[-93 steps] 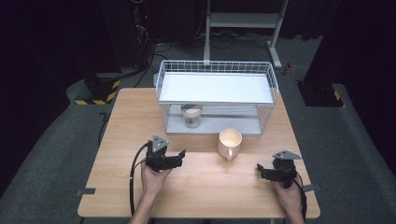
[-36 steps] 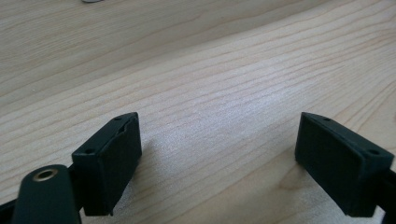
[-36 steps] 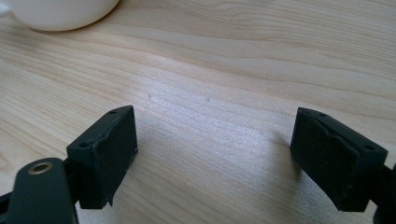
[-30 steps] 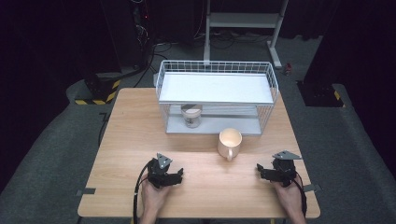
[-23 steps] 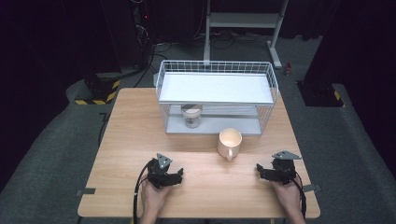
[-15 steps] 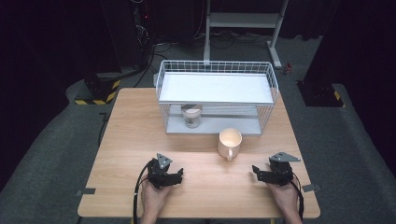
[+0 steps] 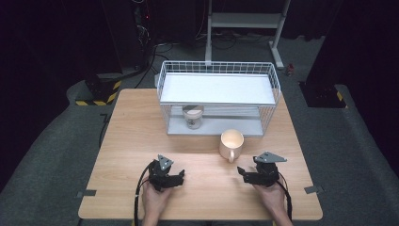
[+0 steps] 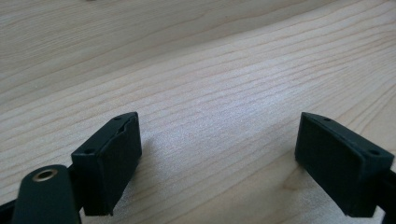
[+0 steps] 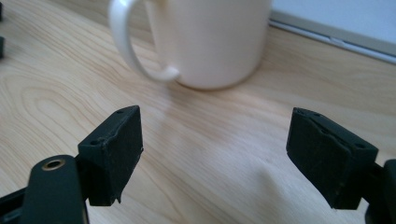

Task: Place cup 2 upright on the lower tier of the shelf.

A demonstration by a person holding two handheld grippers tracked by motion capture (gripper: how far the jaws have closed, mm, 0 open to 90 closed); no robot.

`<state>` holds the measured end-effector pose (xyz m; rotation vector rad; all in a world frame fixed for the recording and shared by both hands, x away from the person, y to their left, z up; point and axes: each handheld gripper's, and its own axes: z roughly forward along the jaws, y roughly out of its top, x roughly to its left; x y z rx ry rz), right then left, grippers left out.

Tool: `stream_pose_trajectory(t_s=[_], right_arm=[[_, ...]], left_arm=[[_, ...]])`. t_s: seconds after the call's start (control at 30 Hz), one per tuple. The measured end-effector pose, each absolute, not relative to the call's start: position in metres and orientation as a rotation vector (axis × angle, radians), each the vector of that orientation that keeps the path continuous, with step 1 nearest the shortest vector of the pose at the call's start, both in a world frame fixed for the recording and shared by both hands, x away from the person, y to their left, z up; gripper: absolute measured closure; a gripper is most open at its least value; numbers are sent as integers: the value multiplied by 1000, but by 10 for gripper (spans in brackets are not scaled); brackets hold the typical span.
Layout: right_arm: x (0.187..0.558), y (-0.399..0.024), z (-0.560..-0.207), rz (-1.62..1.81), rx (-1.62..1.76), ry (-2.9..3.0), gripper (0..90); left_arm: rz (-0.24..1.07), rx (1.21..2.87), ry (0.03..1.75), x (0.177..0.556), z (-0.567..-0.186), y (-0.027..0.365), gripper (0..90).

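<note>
Mug [image 9: 205, 37]: one, just ahead of the right tool [image 9: 212, 156], whose empty jaws, spread, have just been closing. Left tool [image 8: 219, 158]: spread, empty. One wire rack [image 7: 219, 96] beyond; nothing intervenes.

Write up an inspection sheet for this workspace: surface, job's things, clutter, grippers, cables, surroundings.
Surface: wooden table, bare grain.
Job's things: cream mug upright, handle toward the person, in front of the wire rack.
Clutter: small jar on the rack's lower shelf.
Grippers: left gripper open over bare wood; right gripper open, aimed at the mug, nothing between its fingers.
Cables: one trails from each gripper.
Surroundings: grey floor, dark stands, hazard-striped base.
</note>
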<state>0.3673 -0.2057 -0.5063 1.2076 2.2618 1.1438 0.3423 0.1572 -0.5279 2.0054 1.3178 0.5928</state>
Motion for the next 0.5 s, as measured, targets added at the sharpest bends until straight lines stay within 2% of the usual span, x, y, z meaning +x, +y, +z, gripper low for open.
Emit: stream_pose_trajectory(t_s=[0.5], right_arm=[[379, -180, -501, 1138, 1193, 2267, 165]], left_arm=[[591, 2004, 1320, 342, -528, 157, 154]])
